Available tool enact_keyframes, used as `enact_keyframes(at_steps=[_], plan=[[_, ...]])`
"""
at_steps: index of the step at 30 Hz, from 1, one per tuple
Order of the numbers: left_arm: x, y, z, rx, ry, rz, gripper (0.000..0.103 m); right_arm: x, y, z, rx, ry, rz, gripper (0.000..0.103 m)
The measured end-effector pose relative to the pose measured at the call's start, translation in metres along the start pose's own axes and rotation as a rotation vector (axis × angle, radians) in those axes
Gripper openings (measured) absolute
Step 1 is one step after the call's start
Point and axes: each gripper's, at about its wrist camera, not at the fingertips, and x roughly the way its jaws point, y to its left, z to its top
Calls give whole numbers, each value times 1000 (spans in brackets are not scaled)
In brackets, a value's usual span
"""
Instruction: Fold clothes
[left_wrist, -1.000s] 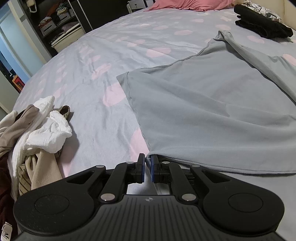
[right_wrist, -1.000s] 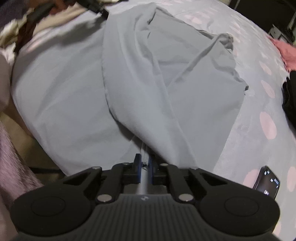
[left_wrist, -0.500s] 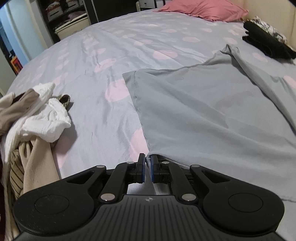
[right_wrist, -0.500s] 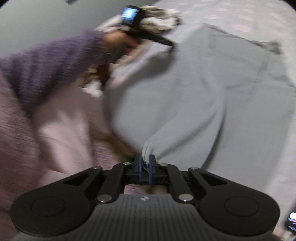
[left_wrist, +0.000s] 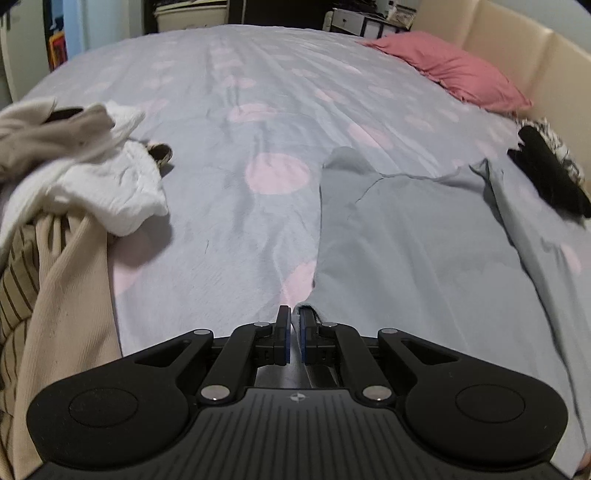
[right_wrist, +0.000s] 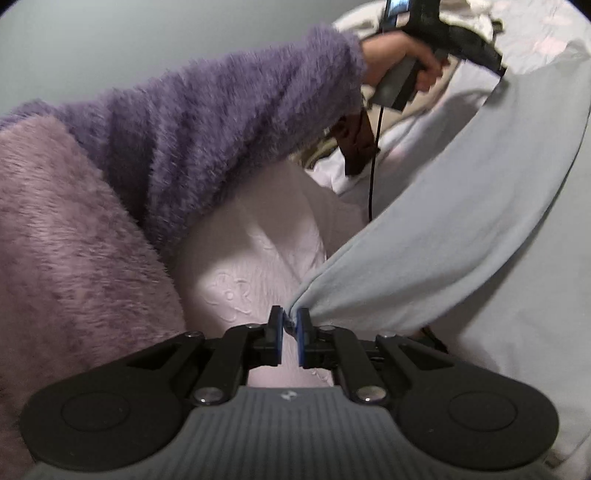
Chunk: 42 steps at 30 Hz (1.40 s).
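Both grippers clamped on one grey garment (left_wrist: 424, 236), spread across the bed (left_wrist: 221, 221) with its dotted cover. Left gripper (left_wrist: 294, 334) nearly closed, fingers (left_wrist: 282, 332) pinching a corner of the hem at the near edge, probably to anchor that end. Right gripper (right_wrist: 290, 338) likewise closed on a bunched corner, fingers (right_wrist: 303, 338) squeezing the fabric, lifted clear so the cloth (right_wrist: 461, 221) hangs taut between the two holds. Likely stretched this way to flatten wrinkles before a fold. Purple fuzzy sleeve (right_wrist: 221, 110) and hand (right_wrist: 402, 62) gripping the other tool's handle. Unfolded pile of pale clothes (left_wrist: 66, 184) at the left, black garment (left_wrist: 546, 177) and pink pillow (left_wrist: 461, 70) farther off, apart from the work.
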Motion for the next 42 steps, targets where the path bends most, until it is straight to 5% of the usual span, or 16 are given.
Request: enact_keyframes(at_steps=[15, 18, 20, 25, 32, 42], plan=[[3, 12, -6, -25, -27, -40, 3, 72, -15, 5, 96, 54, 30, 10], [7, 12, -9, -19, -28, -34, 3, 78, -18, 6, 116, 53, 7, 19], [7, 12, -11, -22, -32, -34, 3, 76, -19, 6, 124, 41, -2, 40], [4, 12, -13, -22, -46, -40, 3, 65, -23, 3, 141, -2, -21, 46], [-10, 10, -17, -5, -80, -27, 8, 20, -47, -12, 188, -65, -179, 51], [-39, -1, -7, -17, -114, 8, 9, -74, -119, -24, 305, -240, -531, 51]])
